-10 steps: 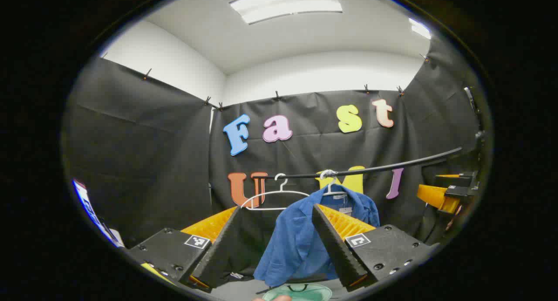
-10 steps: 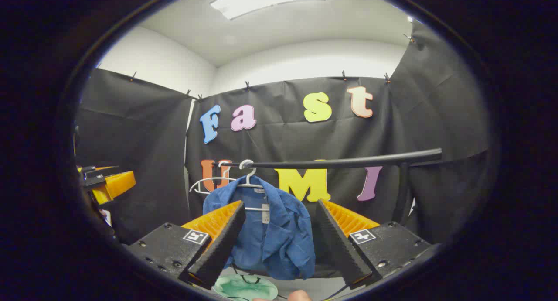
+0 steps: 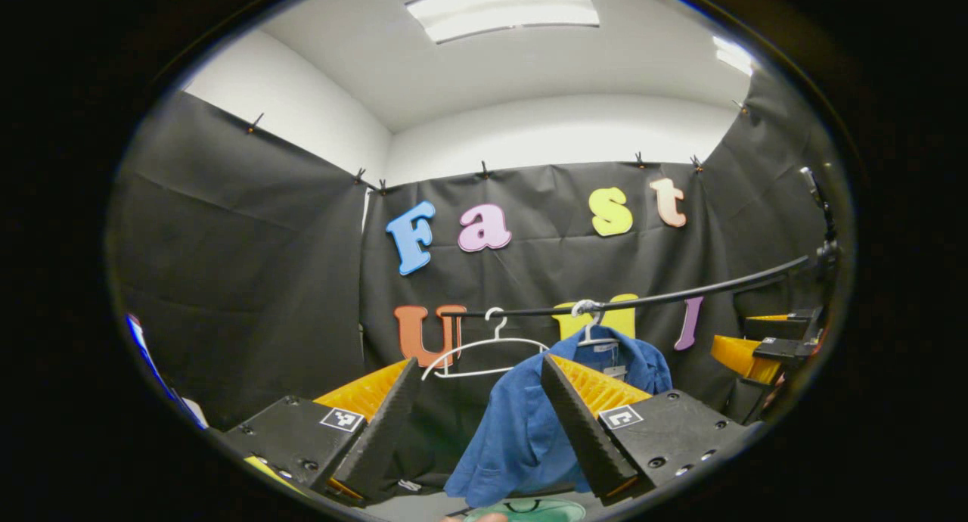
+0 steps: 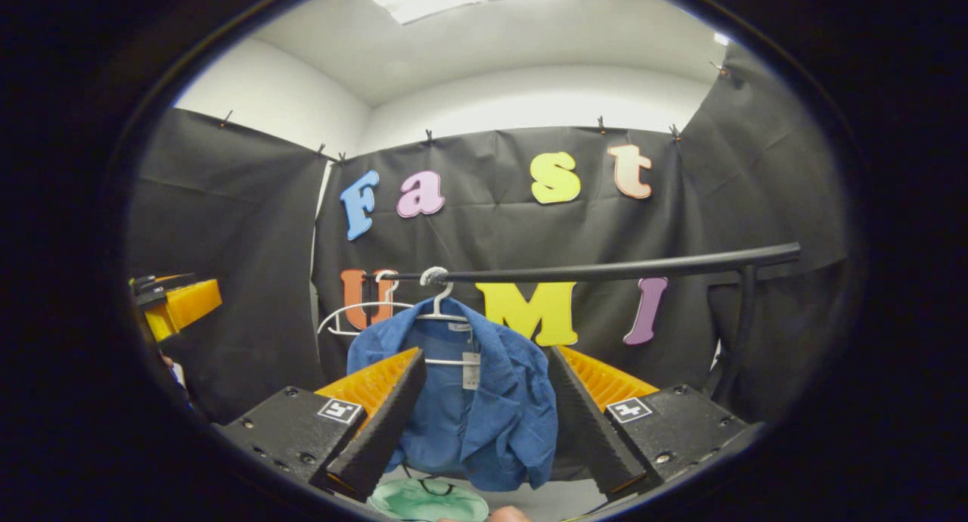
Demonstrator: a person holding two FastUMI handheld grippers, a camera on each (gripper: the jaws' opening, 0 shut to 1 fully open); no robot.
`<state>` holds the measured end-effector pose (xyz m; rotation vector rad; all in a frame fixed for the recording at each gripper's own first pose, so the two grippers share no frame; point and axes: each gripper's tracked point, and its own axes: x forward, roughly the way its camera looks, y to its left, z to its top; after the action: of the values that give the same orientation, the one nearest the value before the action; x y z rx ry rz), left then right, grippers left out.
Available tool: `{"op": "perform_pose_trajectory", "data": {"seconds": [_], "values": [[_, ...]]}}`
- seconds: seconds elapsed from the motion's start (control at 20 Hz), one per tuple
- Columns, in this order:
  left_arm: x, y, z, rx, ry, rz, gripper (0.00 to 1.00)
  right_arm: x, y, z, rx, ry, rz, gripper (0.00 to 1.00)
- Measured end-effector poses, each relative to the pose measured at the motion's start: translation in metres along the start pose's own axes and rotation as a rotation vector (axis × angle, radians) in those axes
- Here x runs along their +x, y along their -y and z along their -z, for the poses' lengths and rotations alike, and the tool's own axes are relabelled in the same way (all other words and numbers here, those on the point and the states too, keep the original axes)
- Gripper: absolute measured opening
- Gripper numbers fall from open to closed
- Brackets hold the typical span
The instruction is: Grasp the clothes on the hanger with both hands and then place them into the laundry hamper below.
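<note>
A blue shirt (image 3: 529, 424) (image 4: 484, 401) hangs on a white hanger (image 4: 439, 310) from a black rail (image 4: 605, 268) (image 3: 681, 295). Below it the green rim of the laundry hamper (image 4: 427, 501) (image 3: 522, 511) peeks in at the bottom edge. My left gripper (image 3: 473, 424) is open, short of the shirt, which shows between and behind its fingers. My right gripper (image 4: 480, 416) is open too, facing the shirt's front from a distance. The right gripper (image 3: 764, 348) also appears at the far right of the left gripper view, and the left gripper (image 4: 178, 306) at the far left of the right gripper view.
An empty white hanger (image 3: 484, 348) (image 4: 355, 314) hangs on the rail to the left of the shirt. The rail's black upright post (image 4: 737, 333) stands at the right. Black cloth walls close in the booth on all sides.
Both grippers have shifted slightly and tilted; the shirt sits a little farther right in the left gripper view and a little larger in the right gripper view. Both stay open.
</note>
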<state>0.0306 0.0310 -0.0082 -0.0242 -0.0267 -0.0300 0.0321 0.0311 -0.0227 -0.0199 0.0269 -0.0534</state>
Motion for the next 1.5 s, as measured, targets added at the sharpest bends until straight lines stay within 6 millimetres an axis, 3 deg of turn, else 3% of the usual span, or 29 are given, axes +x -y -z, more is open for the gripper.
{"op": "perform_pose_trajectory", "data": {"seconds": [0.15, 0.65, 1.0, 1.1, 1.15, 1.35, 1.45, 1.5], "values": [[0.007, -0.001, 0.014, -0.009, -0.015, 0.018, 1.0, 0.004, 0.0, 0.009, 0.004, -0.02, 0.038, 1.0], [0.03, 0.016, 0.074, -0.076, -0.111, 0.169, 1.0, 0.018, -0.001, 0.07, 0.034, -0.177, 0.191, 1.0], [0.047, 0.041, 0.12, -0.091, -0.203, 0.249, 0.98, 0.034, -0.003, 0.105, 0.093, -0.255, 0.237, 1.0], [0.054, 0.049, 0.131, -0.087, -0.222, 0.251, 1.0, 0.049, -0.005, 0.114, 0.092, -0.271, 0.219, 1.0], [0.059, 0.053, 0.138, -0.084, -0.233, 0.25, 0.92, 0.058, -0.003, 0.117, 0.094, -0.276, 0.213, 1.0], [0.079, 0.068, 0.161, -0.065, -0.277, 0.221, 1.0, 0.101, 0.003, 0.128, 0.107, -0.277, 0.183, 1.0], [0.091, 0.075, 0.169, -0.065, -0.285, 0.198, 0.96, 0.128, 0.005, 0.134, 0.116, -0.281, 0.166, 1.0], [0.099, 0.079, 0.173, -0.066, -0.284, 0.189, 1.0, 0.141, 0.007, 0.138, 0.123, -0.282, 0.16, 1.0]]}}
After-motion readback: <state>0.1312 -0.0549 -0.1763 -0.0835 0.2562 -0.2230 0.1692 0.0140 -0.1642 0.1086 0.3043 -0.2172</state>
